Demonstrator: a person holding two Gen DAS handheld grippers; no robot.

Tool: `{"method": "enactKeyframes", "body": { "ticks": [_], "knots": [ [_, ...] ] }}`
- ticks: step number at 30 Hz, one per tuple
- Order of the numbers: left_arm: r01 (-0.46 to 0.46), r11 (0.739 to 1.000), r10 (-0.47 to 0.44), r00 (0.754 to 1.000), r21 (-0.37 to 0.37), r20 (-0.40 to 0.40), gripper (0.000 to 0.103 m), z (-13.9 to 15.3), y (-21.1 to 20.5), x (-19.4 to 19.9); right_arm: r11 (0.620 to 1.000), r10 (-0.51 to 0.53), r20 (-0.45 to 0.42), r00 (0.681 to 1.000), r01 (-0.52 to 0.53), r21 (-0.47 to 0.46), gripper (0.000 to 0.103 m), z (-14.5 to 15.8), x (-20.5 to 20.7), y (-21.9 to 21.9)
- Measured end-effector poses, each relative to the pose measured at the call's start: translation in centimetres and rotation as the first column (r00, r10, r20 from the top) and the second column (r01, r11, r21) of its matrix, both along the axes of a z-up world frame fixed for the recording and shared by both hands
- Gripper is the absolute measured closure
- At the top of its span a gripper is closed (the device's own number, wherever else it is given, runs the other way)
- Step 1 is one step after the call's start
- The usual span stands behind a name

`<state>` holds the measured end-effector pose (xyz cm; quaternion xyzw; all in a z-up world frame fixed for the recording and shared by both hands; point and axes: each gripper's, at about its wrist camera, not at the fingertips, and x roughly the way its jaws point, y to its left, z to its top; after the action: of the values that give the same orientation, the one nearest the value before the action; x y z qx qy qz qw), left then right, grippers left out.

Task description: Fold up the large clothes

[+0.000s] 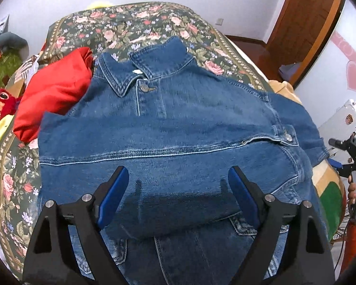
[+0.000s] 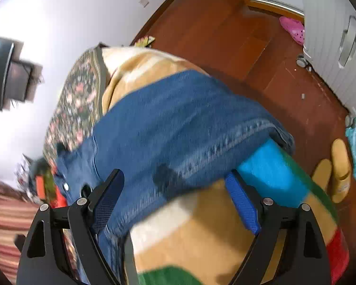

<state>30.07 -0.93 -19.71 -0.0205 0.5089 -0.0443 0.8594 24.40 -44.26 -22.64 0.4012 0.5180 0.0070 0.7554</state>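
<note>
A blue denim jacket with a buttoned collar is spread on the bed, over its dark floral cover, with one sleeve folded across the chest. A crumpled red garment is seen touching the jacket's collar side. The left hand-held gripper is held above the jacket's lower part, its blue-padded jaws spread wide — nothing is clamped between them. The right hand-held gripper is likewise spread apart over the jacket's edge, where the denim overhangs a tan, green and blue blanket; no cloth is pinched.
</note>
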Motion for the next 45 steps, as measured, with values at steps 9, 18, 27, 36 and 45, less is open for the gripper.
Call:
{"method": "enactKeyframes", "body": {
  "ticks": [9, 18, 27, 36, 45],
  "knots": [
    [-0.027, 1.0, 0.026, 0.999, -0.014, -0.034, 0.017, -1.1, 1.0, -0.2, 0.986, -0.112, -0.023, 0.993, 0.108, -0.128, 0.015, -1.9, 3.9, -0.6],
    [-0.037, 0.999, 0.037, 0.999, -0.016, -0.037, 0.017, -1.4, 2.3, -2.8, 0.929, -0.109, 0.065, 0.992, 0.125, -0.349, 0.068, 1.7, 5.0, 1.7],
    [-0.102, 0.994, 0.101, 0.995, -0.035, -0.014, 0.017, -0.3, 5.6, -4.9, 0.965, 0.098, 0.355, 0.93, -0.001, -0.262, 0.074, 13.2, 3.6, 6.7],
    [-0.127, 0.989, 0.127, 0.992, -0.071, 0.007, 0.017, 0.4, 7.1, -6.1, 0.89, 0.455, 0.409, 0.791, -0.389, -0.236, 0.074, 15.5, 1.1, 19.9],
    [-0.15, 0.984, 0.151, 0.988, -0.101, 0.006, 0.017, 0.1, 9.1, -7.6, 0.79, 0.61, 0.154, 0.777, -0.582, -0.194, 0.071, 8.3, 0.8, 27.6]
  ]
}}
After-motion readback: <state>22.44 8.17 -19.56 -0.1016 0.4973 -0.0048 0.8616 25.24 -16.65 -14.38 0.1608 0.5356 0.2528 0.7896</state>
